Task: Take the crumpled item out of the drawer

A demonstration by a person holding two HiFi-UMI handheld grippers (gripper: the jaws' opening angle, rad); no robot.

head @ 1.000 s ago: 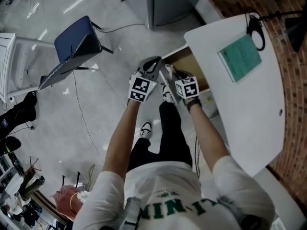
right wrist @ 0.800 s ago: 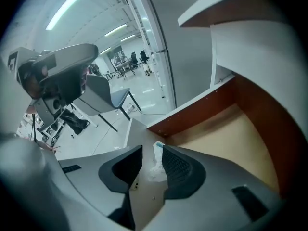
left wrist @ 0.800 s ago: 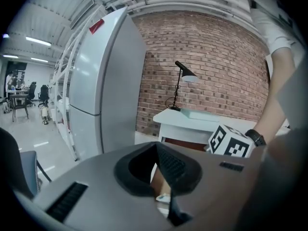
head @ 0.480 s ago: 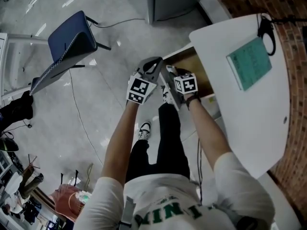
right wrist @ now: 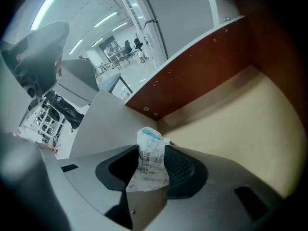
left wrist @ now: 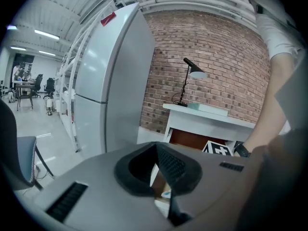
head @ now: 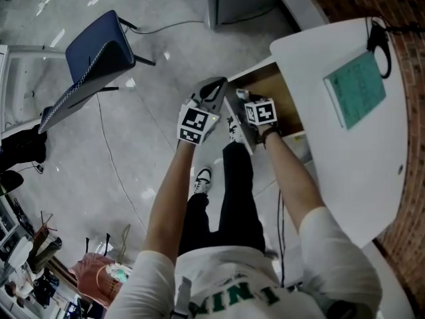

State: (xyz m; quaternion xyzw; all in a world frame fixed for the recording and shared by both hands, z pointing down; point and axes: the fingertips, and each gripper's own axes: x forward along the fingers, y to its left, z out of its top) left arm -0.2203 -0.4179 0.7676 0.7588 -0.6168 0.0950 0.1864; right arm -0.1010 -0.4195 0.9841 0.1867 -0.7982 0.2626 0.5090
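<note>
Two jaws of the right gripper point(right wrist: 150, 173) are opening around the crumpled item point(right wrist: 153, 150), likely light, soft paper, at six o'clock in the drawer point(right wrist: 231, 124); pinch its middle gently. Left gripper point(left wrist: 156, 172) hangs spread, empty.

Crumpled white wrapper point(right wrist: 151, 160), blue and black print, upright near corner of open tan-floored drawer point(right wrist: 231, 119)

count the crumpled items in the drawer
1. The paper stands between the fingers of the right gripper, which are opening, near a corner of the drawer. Parts of the drawer are out of view, so more may be hidden.
</note>
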